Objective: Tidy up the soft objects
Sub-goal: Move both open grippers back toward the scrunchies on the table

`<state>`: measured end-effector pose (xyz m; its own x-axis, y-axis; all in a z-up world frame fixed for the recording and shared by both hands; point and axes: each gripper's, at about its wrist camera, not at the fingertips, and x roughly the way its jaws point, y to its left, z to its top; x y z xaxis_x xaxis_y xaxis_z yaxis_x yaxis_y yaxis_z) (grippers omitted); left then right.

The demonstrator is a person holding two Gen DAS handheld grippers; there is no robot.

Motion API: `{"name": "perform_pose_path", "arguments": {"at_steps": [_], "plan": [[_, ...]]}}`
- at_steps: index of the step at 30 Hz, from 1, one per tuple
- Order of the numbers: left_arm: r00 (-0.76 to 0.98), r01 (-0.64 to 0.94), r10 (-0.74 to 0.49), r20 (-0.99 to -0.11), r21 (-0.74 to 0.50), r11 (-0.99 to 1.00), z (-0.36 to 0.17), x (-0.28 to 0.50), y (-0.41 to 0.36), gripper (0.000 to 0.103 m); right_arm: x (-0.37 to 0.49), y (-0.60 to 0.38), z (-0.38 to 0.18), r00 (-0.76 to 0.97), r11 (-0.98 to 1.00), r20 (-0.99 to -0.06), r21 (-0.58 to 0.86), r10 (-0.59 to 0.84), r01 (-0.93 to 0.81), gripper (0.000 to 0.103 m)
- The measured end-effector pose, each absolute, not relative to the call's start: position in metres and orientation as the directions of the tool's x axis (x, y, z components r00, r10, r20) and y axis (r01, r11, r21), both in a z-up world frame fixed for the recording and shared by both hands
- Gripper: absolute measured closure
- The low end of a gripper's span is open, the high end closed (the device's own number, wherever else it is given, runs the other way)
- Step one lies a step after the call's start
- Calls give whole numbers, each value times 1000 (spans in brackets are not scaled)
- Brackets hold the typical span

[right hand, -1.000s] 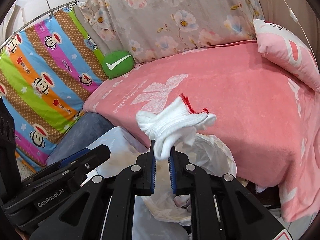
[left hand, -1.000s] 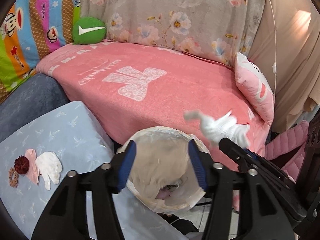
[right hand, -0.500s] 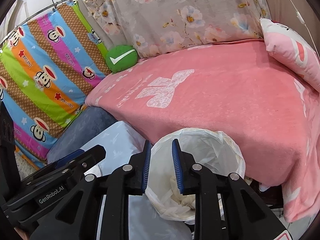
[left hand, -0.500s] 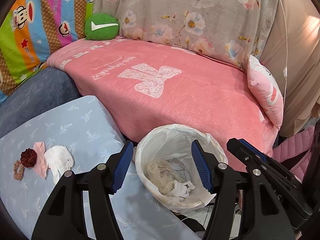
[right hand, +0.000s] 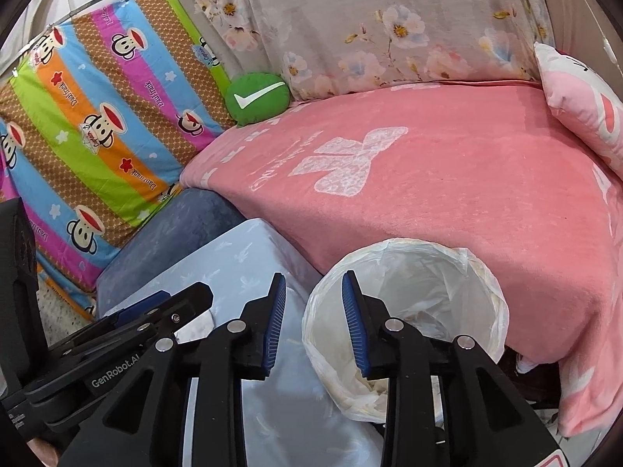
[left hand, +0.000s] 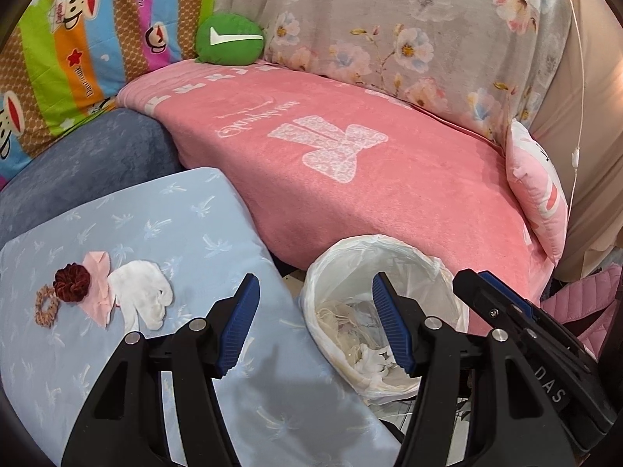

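A bin lined with a white plastic bag point(left hand: 389, 257) point(right hand: 483, 272) stands between the light-blue cushion point(left hand: 187, 218) point(right hand: 241, 260) and the pink sofa. A white sock point(left hand: 375, 358) lies inside the bin among crumpled liner. On the cushion's left lie a white sock point(left hand: 142, 295), a pink cloth point(left hand: 97, 284), a dark-red scrunchie point(left hand: 70, 278) and a tan scrunchie point(left hand: 46, 305). My left gripper point(left hand: 315, 327) is open over the cushion's edge and the bin. My right gripper point(right hand: 313, 321) is open at the bin's left rim, holding nothing.
The pink blanket point(left hand: 350, 163) point(right hand: 447, 179) covers the sofa seat. A green round pillow point(left hand: 229, 39) point(right hand: 257, 97) sits at the back, a pink pillow point(left hand: 541, 198) point(right hand: 584, 101) at the right. A striped monkey-print blanket point(right hand: 97, 124) hangs at left; a blue-grey cushion point(left hand: 89, 151) lies below it.
One second ago my right gripper held a white sock above the bin. It has opened, and the sock now lies in the bin. Both grippers have pulled back, and the left view has shifted left.
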<state>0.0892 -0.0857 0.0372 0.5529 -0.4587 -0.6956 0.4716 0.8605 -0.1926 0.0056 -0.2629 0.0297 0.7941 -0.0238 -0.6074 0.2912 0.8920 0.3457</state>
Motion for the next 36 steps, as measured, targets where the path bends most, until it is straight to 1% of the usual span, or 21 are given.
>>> {"name": "perform_pose_path", "arguments": {"at_steps": [5, 21, 22, 24, 36], "plan": [[559, 441, -448, -698, -206, 873, 33, 94, -68, 42, 12, -247, 29, 788, 903, -615, 335, -6, 268, 72], [593, 294, -380, -710, -248, 923, 20, 114, 9, 41, 47, -170, 23, 759, 942, -647, 297, 77, 158, 70], [596, 281, -373, -711, -250, 927, 19, 116, 17, 41, 50, -164, 22, 756, 944, -649, 294, 83, 149, 70], [604, 256, -356, -713, -250, 934, 17, 118, 30, 41, 54, -151, 21, 752, 948, -653, 288, 92, 133, 65], [626, 80, -236, -743, -241, 967, -6, 132, 117, 41, 90, -67, 3, 698, 966, -695, 259, 170, 22, 64]]}}
